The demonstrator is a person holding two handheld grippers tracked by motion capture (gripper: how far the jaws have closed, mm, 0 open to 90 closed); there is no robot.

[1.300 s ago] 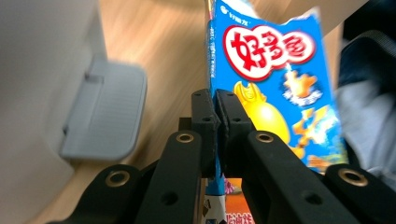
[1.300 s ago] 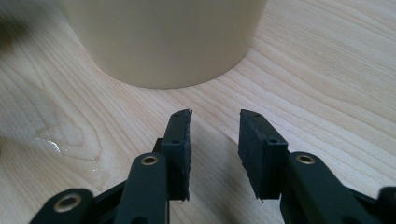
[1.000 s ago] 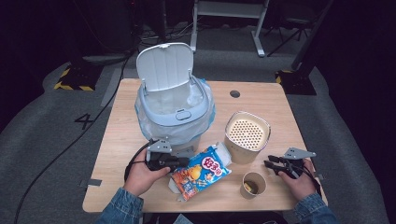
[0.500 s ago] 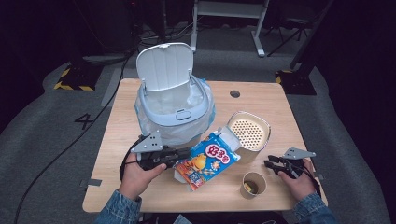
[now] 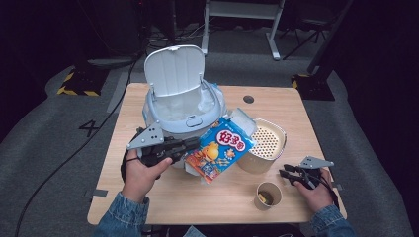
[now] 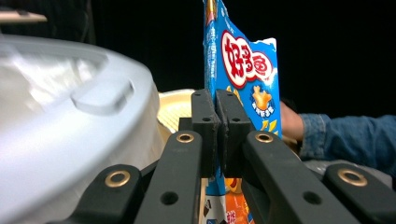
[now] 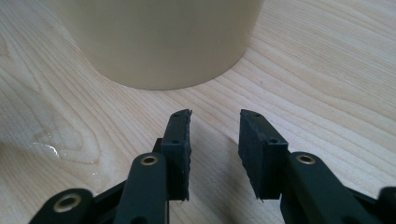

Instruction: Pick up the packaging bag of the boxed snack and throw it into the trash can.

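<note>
Snack bag (image 5: 220,150): held clear of the surface (image 5: 163,197), in front of the open bin (image 5: 180,106).
Left tongs (image 6: 217,116): pads are seen pinched on the bag's edge in the left gripper view.
Right tongs (image 7: 215,133): parted, nothing between; beige cup (image 7: 159,42) is seen just ahead.
High view: perforated basket (image 5: 267,143) is shown behind the bag.

Snack bag (image 5: 220,151), centre of the high view: red Chinese characters 好多鱼 in a white oval on its blue front; the same characters appear on the bag (image 6: 243,70) at upper centre of the left gripper view. Floor (image 5: 49,163), left of the high view: a black numeral 4 (image 5: 90,128).
</note>
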